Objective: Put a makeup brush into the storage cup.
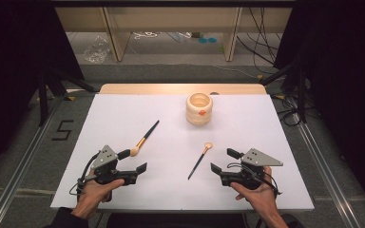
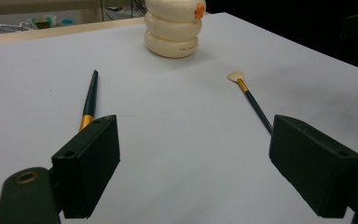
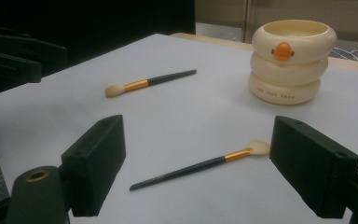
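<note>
A cream ringed cup (image 1: 199, 109) with an orange duck bill stands upright at the far middle of the white table (image 1: 123, 118); it also shows at the top of the left gripper view (image 2: 173, 28) and upper right of the right gripper view (image 3: 292, 60). Two dark-handled makeup brushes lie flat: a round-tipped brush (image 1: 145, 137) (image 2: 89, 100) (image 3: 147, 82) left of centre, and a smaller fan-tipped brush (image 1: 200, 160) (image 2: 251, 100) (image 3: 200, 165) right of centre. My left gripper (image 1: 134, 160) (image 2: 196, 172) rests open near the front left, by the round brush's tip. My right gripper (image 1: 224, 161) (image 3: 200, 172) rests open at the front right, beside the fan brush's handle. Both hold nothing.
A wooden strip (image 1: 180, 89) edges the table's far side. Beyond it stand shelf legs (image 1: 114, 33), cables and a crumpled plastic bag (image 1: 96, 50) on the floor. Metal rails (image 1: 19, 161) run along both sides of the table.
</note>
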`<state>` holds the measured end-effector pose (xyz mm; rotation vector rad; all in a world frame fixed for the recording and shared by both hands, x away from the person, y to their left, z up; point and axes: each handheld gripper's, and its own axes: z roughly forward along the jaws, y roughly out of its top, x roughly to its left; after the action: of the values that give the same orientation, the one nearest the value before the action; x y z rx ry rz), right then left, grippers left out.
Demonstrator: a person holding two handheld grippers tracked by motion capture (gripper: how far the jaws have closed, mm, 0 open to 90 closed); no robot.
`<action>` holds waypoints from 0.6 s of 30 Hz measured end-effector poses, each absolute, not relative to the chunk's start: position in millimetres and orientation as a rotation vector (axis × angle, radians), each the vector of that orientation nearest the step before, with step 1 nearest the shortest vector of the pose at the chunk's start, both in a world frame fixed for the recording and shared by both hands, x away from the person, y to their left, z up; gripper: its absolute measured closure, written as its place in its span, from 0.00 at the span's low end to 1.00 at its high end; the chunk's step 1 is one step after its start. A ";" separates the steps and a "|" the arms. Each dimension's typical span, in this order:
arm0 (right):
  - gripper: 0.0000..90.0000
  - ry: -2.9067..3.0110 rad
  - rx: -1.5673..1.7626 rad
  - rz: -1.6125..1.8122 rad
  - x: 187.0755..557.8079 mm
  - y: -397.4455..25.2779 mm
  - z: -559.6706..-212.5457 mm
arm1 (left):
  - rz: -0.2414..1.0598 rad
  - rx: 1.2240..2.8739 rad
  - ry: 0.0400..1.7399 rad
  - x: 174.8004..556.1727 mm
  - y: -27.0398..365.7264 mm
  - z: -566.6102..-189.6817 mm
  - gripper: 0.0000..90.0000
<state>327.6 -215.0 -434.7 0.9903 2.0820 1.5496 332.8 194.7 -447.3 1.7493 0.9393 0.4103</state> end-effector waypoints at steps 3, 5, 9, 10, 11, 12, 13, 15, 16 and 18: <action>0.21 2.099 0.988 1.531 327.0 -215.9 -433.5 | 0.418 1.764 0.932 335.4 195.4 -446.3 0.18; 0.21 2.097 0.987 1.536 326.6 -214.8 -433.6 | 0.413 1.756 0.960 336.5 195.2 -443.7 0.18; 0.21 2.103 0.988 1.529 326.2 -214.8 -433.4 | 0.428 1.775 0.948 338.5 195.2 -440.4 0.18; 0.21 2.098 0.986 1.545 326.8 -214.3 -434.0 | 0.427 1.780 0.955 339.4 195.0 -439.5 0.18; 0.21 2.101 0.991 1.531 326.9 -214.6 -433.9 | 0.420 1.778 0.975 340.3 194.4 -438.9 0.18; 0.21 2.102 0.988 1.530 327.2 -215.0 -434.1 | 0.421 1.786 0.973 342.1 194.7 -437.6 0.18; 0.21 2.104 0.987 1.549 327.9 -213.8 -435.1 | 0.425 1.792 0.978 345.6 195.3 -434.5 0.19; 0.21 2.102 0.986 1.551 328.0 -213.3 -435.2 | 0.432 1.804 0.976 347.7 196.3 -432.9 0.19; 0.21 2.104 0.984 1.549 328.1 -213.1 -435.3 | 0.431 1.804 0.990 349.6 196.6 -431.7 0.19; 0.22 2.121 0.991 1.527 327.4 -213.6 -434.8 | 0.431 1.825 0.990 353.7 197.4 -429.2 0.18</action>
<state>327.4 -213.6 -434.8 0.9909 2.1205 1.5266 353.7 197.4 -429.2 1.8249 0.9904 0.4314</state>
